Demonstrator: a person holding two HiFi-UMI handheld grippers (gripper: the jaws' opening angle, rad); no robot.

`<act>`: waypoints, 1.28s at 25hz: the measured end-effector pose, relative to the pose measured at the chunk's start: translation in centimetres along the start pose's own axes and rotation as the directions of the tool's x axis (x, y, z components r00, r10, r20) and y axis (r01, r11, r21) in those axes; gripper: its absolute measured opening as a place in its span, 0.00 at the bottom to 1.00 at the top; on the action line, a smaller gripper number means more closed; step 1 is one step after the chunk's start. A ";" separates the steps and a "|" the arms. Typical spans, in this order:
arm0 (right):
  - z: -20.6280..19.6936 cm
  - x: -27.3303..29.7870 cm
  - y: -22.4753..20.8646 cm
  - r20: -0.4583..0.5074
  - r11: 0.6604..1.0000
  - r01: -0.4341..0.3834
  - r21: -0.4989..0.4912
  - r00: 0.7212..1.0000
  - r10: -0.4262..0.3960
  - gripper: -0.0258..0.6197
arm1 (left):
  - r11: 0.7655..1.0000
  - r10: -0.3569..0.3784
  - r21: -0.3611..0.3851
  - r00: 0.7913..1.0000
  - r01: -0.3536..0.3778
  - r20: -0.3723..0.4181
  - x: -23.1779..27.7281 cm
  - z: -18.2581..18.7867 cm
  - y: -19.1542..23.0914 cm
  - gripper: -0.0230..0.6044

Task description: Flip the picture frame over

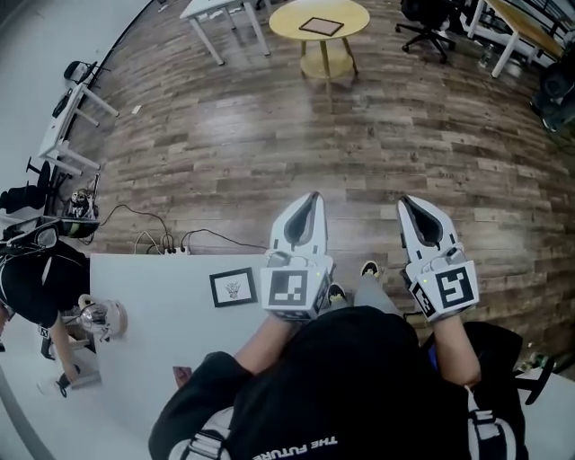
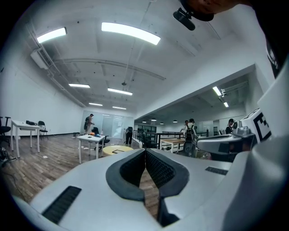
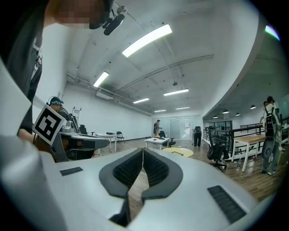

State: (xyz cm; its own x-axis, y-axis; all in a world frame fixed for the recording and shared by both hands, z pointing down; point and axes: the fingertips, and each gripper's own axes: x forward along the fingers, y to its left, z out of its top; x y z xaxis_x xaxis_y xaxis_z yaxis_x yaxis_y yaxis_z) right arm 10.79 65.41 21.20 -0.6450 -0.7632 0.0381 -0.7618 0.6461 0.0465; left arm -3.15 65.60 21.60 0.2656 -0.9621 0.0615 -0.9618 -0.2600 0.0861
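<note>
Head view: picture frame (image 1: 233,287) lying on white table (image 1: 162,301), flip not begun; left gripper (image 1: 313,198) and right gripper (image 1: 405,203) both closed, empty, held clear.

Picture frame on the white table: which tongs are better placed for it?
Left. The left tongs are beside the picture frame; the right tongs are farther off, over the floor. Both shut, empty.

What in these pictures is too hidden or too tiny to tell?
- Head view: the drawing inside the small black-framed picture on the white table is too small to read.
- Head view: the flat dark square on the round yellow table is too small to name.
- Gripper views: that picture lies outside both, which look across the room.
</note>
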 end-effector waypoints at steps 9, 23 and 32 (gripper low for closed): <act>-1.3 3.8 -4.0 -0.014 0.999 -0.025 0.033 1.000 0.025 0.07 | 1.000 -0.007 0.022 1.000 0.008 -0.019 5.7 -0.2 -0.1 0.07; -1.8 11.8 -14.9 0.009 0.996 -0.063 0.066 0.998 0.063 0.07 | 0.998 -0.015 0.056 0.999 0.017 -0.037 19.4 0.6 -0.6 0.07; -1.7 13.7 -18.2 0.051 0.992 -0.081 0.097 0.996 0.076 0.07 | 0.995 -0.006 0.099 0.998 0.012 -0.063 22.3 0.7 -1.3 0.07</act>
State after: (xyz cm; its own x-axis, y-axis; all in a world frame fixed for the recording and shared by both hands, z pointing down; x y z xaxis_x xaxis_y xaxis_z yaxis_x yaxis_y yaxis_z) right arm 15.93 43.18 22.56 -0.7032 -0.7109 -0.0090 -0.7096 0.7026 -0.0541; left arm 3.95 44.44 22.11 0.2747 -0.9536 0.1234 -0.9605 -0.2782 -0.0118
